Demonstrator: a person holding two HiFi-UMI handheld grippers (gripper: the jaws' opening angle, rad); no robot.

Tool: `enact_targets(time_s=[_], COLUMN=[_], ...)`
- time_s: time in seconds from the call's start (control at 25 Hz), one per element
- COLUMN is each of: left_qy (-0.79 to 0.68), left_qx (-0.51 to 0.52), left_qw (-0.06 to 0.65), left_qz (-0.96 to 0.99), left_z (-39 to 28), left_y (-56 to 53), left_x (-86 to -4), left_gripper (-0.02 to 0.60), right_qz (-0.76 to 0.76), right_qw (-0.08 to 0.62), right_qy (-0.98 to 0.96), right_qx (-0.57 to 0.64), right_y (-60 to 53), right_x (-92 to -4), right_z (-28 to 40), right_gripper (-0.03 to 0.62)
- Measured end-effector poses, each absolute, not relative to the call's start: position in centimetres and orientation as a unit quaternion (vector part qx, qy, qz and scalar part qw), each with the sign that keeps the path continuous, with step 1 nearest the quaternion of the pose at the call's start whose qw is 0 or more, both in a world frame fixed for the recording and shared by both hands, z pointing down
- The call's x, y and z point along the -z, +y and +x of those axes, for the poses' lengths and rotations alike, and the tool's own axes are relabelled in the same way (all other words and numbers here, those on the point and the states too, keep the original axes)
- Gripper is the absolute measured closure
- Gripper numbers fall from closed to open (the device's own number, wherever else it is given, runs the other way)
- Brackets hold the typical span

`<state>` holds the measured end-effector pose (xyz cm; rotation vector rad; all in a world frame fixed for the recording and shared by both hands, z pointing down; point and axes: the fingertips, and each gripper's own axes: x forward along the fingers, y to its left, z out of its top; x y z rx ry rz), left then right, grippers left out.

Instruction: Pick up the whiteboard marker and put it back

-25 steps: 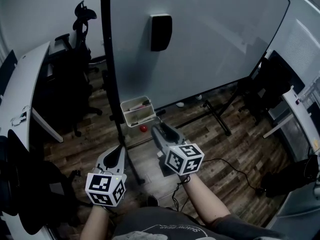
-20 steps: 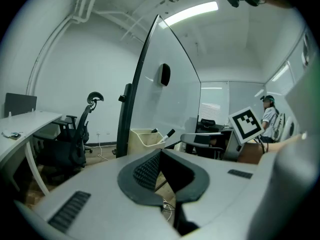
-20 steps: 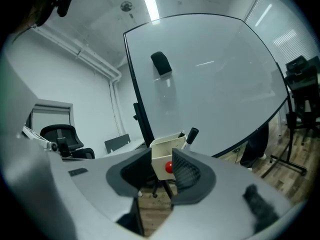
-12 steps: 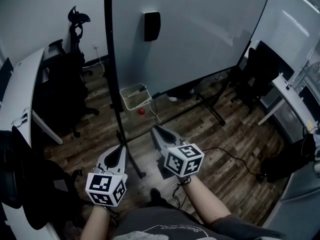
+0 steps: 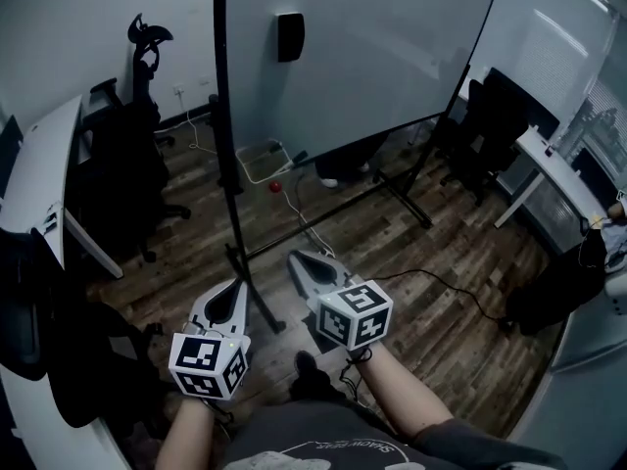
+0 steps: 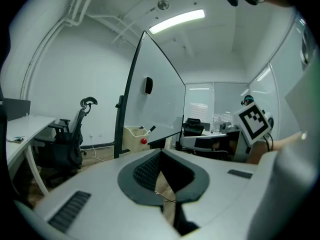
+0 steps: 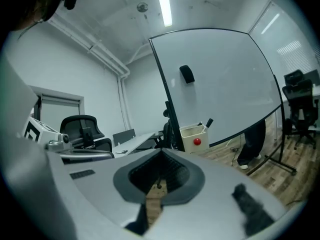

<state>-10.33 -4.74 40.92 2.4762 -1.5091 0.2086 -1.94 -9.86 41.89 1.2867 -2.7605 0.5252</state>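
The whiteboard marker (image 7: 207, 122) stands tilted in a cream basket (image 7: 192, 132) on the whiteboard stand, its black cap up. It also shows in the left gripper view, where the marker (image 6: 150, 129) leans out of the basket (image 6: 134, 132). In the head view the basket (image 5: 257, 161) is far off by the board's foot. My left gripper (image 5: 233, 288) and right gripper (image 5: 297, 259) hover over the wooden floor, well short of the basket. Both are shut with nothing between the jaws, as the left gripper (image 6: 160, 153) and right gripper (image 7: 161, 152) show in their own views.
A big whiteboard (image 5: 362, 47) on a black rolling stand (image 5: 228, 145) carries a black eraser (image 5: 289, 35). A red ball (image 5: 277, 186) hangs by the basket. Office chairs (image 5: 147, 155) and a white desk (image 5: 39, 179) stand left; more chairs and desks (image 5: 534, 155) stand right. Cables cross the floor.
The view has pulled back from the whiteboard, so the basket and marker look smaller and farther. Both grippers have drawn back with it. The right jaws, apart a second ago, are now together.
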Motion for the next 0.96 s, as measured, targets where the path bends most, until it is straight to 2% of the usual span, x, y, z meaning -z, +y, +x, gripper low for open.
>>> enact_targets(time_s=[0.32, 0.96], left_qy=[-0.512, -0.531], left_qx=[-0.066, -0.040], left_qw=[0.120, 0.108], left_qz=[0.848, 0.839], left_z=[-11.4, -12.9], left_y=[-1.0, 1.2], left_x=[-41.2, -39.5], left_gripper=[0.568, 0.568], right_qz=[0.423, 0.431], right_qw=[0.044, 0.028], right_qy=[-0.890, -0.895], right_qx=[-0.167, -0.112], right_y=[-5.6, -2.0], right_x=[-42.8, -39.9], right_z=[-2.5, -2.8], right_gripper=[0.572, 0.572])
